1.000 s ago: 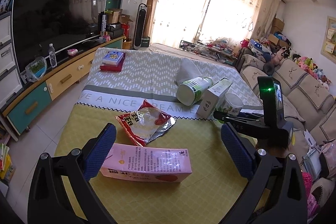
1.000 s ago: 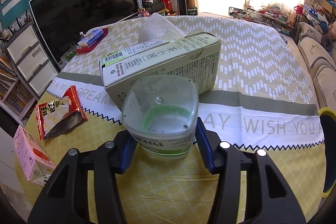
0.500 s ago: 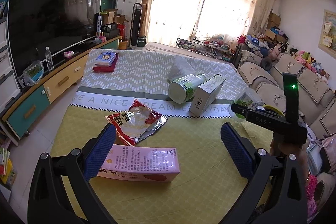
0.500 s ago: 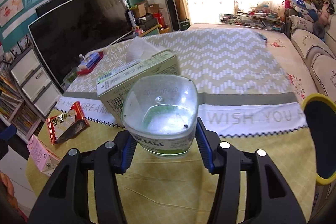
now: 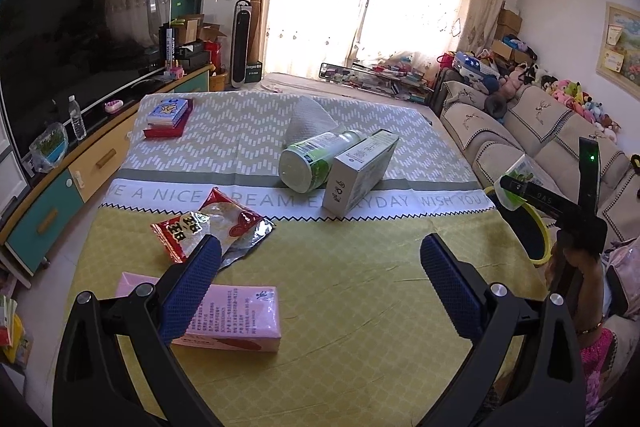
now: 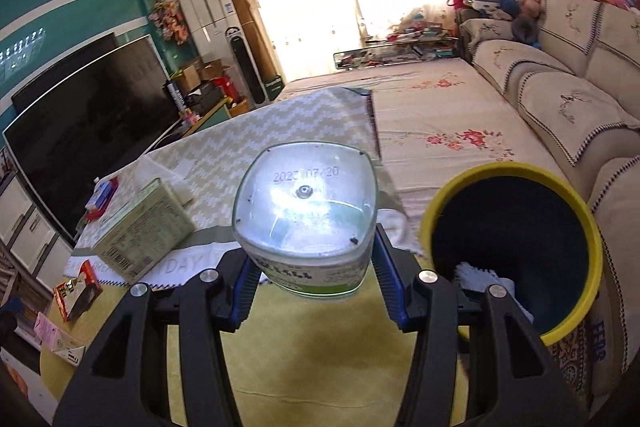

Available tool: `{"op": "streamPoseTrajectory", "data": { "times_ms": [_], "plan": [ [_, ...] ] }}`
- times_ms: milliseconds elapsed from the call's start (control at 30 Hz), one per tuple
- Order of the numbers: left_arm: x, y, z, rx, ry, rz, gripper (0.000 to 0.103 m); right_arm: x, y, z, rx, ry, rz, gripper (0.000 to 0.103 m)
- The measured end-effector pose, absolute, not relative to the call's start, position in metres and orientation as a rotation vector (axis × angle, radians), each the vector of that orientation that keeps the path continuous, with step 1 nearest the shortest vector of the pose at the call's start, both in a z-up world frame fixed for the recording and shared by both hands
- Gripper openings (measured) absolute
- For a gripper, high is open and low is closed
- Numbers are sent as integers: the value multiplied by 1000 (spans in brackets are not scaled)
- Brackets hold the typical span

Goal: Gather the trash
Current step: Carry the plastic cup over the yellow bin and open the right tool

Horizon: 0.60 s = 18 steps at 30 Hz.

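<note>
Left wrist view looks down along the worktop [image 5: 360,287], which is covered by a yellow and patterned cloth. The left claw [image 5: 320,283] hangs over the near edge with its jaws spread wide and nothing between them. Under its left finger lies a flat pink carton [image 5: 236,323], close to the near left corner. Just beyond that sits a torn red snack wrapper [image 5: 208,227] with its silver lining showing. Farther in, around the middle of the worktop, a green-and-white bottle [image 5: 316,159] lies on its side, touching a pale green box [image 5: 360,171] that also lies flat to its right. At the far left corner rests a small stack of books [image 5: 166,117].

Right wrist view shows the right claw [image 6: 312,279] clamped on a clear plastic cup [image 6: 308,203] with a green label, its bottom facing the camera, held in the air above the worktop's right edge. Just to the right of the cup stands a yellow-rimmed trash bin [image 6: 580,219] with a dark inside and some pale crumpled trash at the bottom. The cup is beside the bin's mouth, not inside it.
</note>
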<state>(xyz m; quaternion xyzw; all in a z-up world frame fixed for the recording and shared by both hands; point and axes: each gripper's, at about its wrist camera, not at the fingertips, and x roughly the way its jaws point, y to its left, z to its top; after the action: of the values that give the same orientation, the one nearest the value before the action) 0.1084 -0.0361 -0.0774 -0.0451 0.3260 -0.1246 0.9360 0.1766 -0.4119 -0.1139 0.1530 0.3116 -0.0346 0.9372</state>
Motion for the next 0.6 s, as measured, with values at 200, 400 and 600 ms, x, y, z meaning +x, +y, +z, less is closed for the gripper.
{"op": "streamPoseTrajectory", "data": {
  "times_ms": [200,400,600],
  "plan": [
    [116,-57,-80,-86,693,-277,98,169,-477,-132,370,658,-216,50],
    [122,-79,-85,-56,720,-297,98,168,-524,-157,404,703,-323,50],
    [124,-89,-88,-37,733,-302,98,170,-543,-175,429,738,-362,62]
  ]
}}
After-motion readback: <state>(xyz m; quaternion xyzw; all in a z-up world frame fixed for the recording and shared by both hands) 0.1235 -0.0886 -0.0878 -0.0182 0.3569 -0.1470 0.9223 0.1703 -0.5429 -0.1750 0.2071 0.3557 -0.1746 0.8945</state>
